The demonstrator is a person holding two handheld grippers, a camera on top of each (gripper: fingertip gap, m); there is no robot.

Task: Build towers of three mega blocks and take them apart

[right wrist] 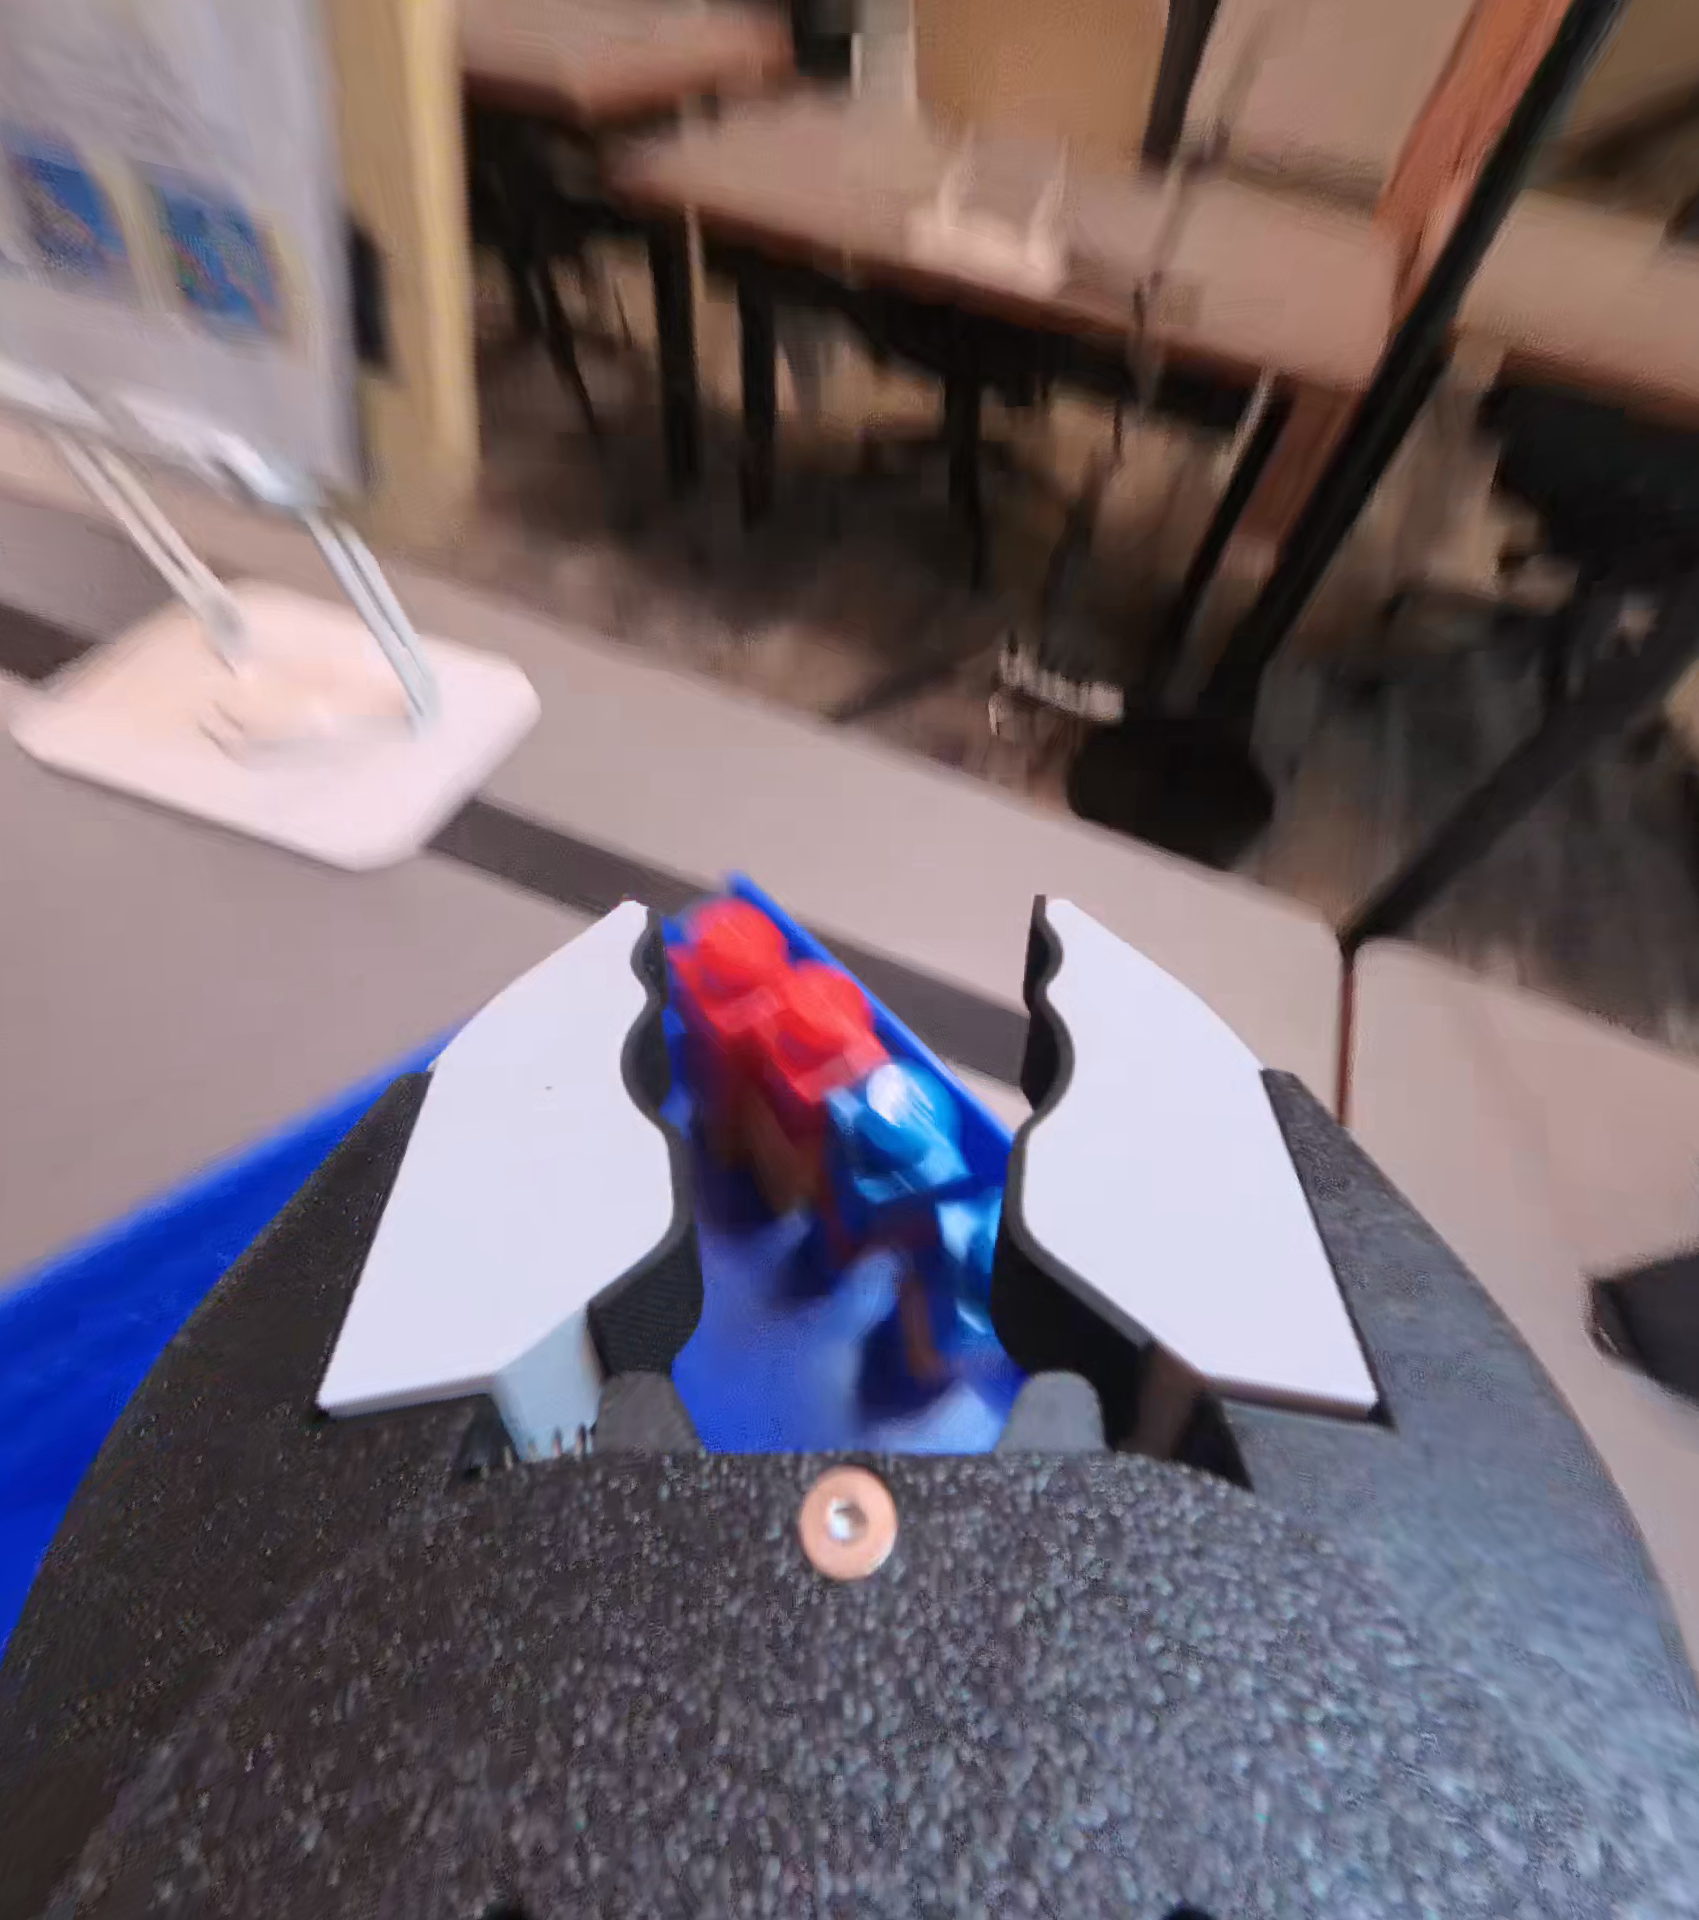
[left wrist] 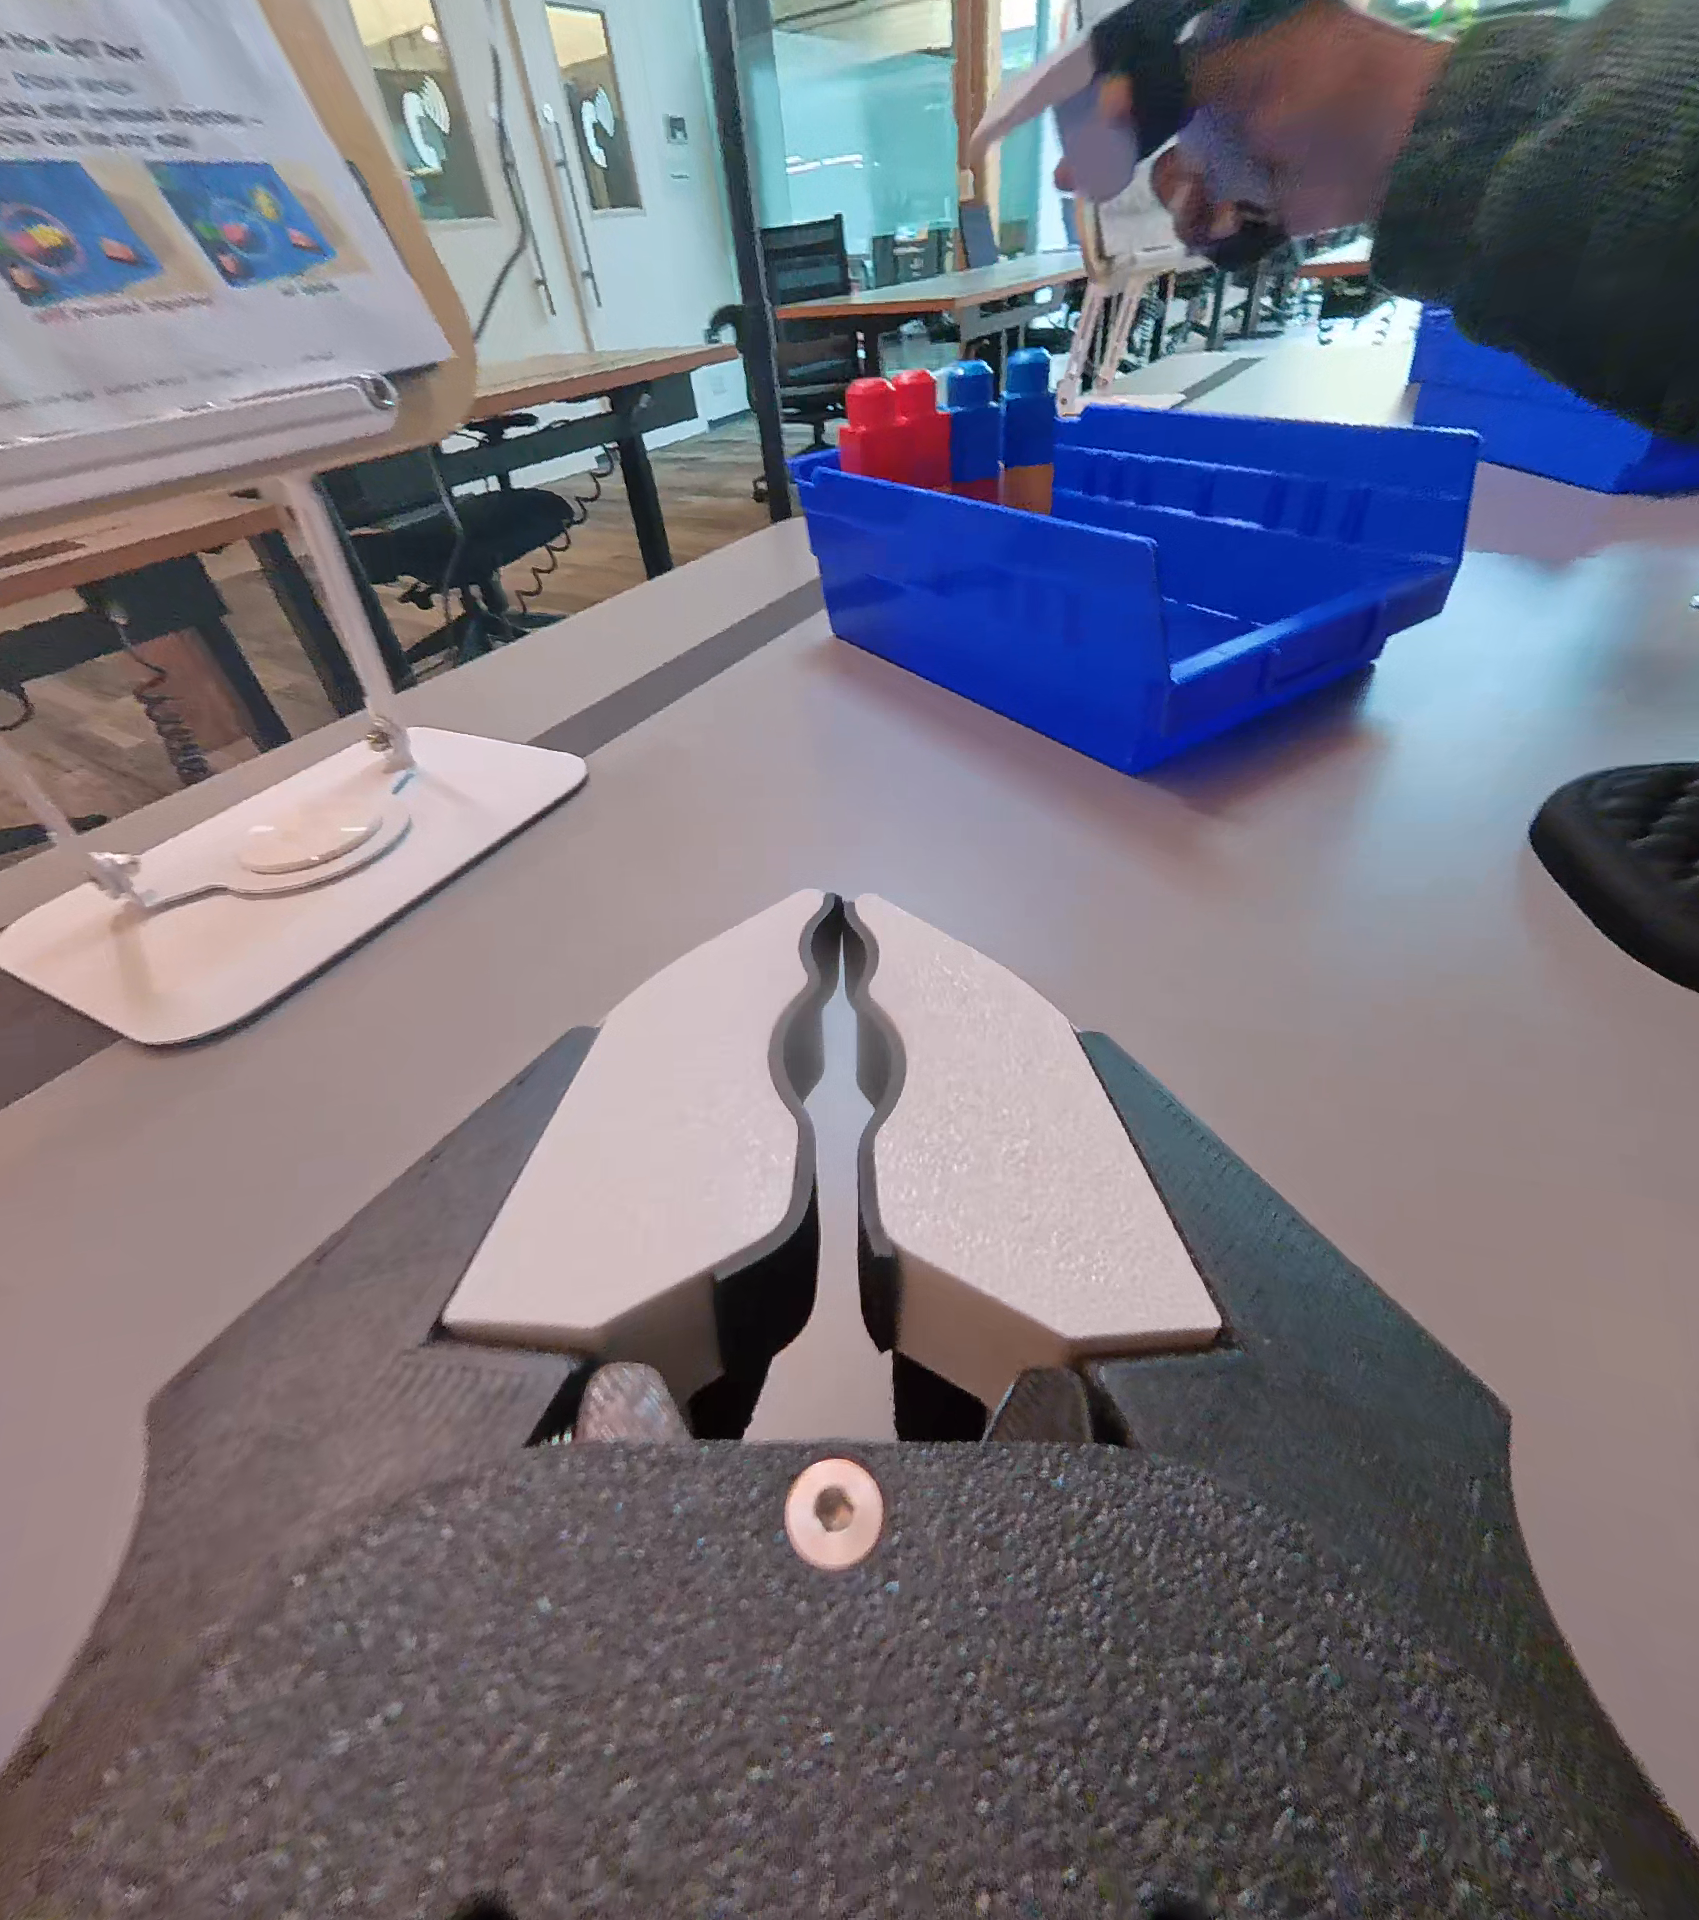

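Nearest, left gripper (left wrist: 841, 914) low over the grey table (left wrist: 1240, 1039), fingers pressed together at the tips, nothing between them. Farther left, white stand (left wrist: 305, 894) bearing a printed sheet (left wrist: 128, 208). Far right of that, blue bin (left wrist: 1136, 623) on the table, with red blocks (left wrist: 892, 426) and blue blocks (left wrist: 1001, 416) upright in its far left corner, orange pieces beneath. Above the bin, right gripper (right wrist: 840, 925) held by a gloved hand (left wrist: 1271, 125), fingers spread wide and empty, apparently just over the blocks, though blurred.
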